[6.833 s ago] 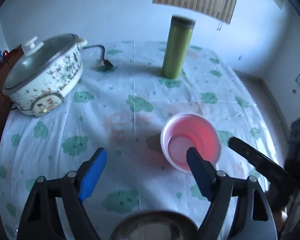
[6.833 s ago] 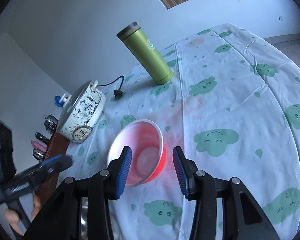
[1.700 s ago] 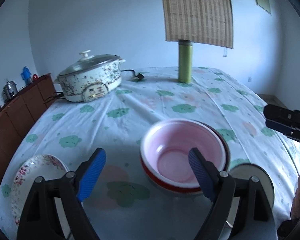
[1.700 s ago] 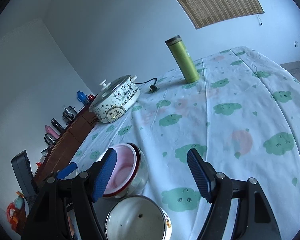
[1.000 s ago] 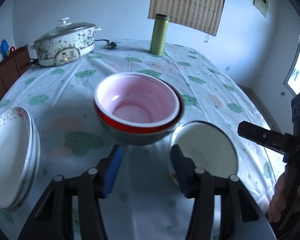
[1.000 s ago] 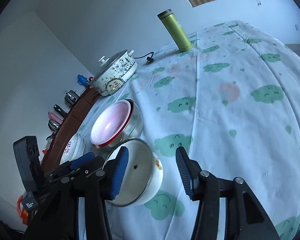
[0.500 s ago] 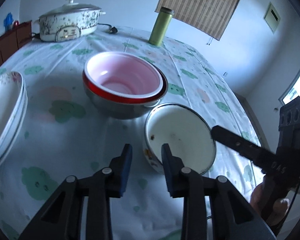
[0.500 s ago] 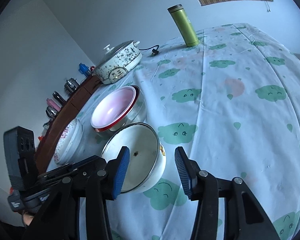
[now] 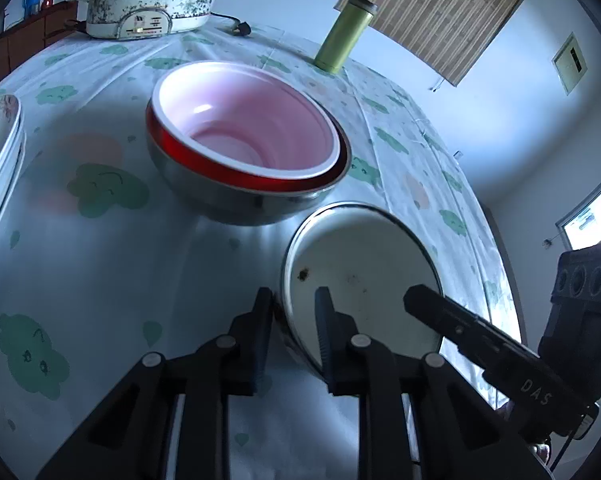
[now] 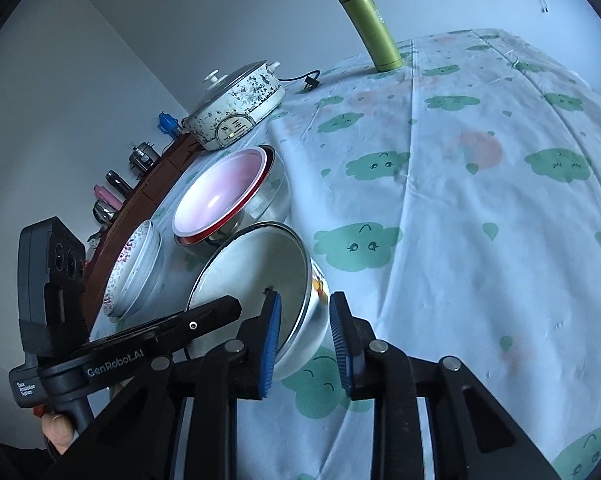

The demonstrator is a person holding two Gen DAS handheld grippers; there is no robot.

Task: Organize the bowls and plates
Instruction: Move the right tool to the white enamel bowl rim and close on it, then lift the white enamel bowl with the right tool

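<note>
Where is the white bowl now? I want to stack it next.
In both wrist views the white bowl sits at the near edge of the tablecloth, just in front of the pink bowl nested in the steel bowl.

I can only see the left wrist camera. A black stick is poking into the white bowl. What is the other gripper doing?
Observer: The right gripper straddles the white bowl's rim, one blue pad inside and one outside. Its jaws have just been closing.
Child: Is there anything on the outside of the bowl?
Observer: Yes, an orange and yellow picture on its wall.
Child: What's on the brown cupboard?
Observer: A pink item lies there, next to shiny metal ones.
</note>
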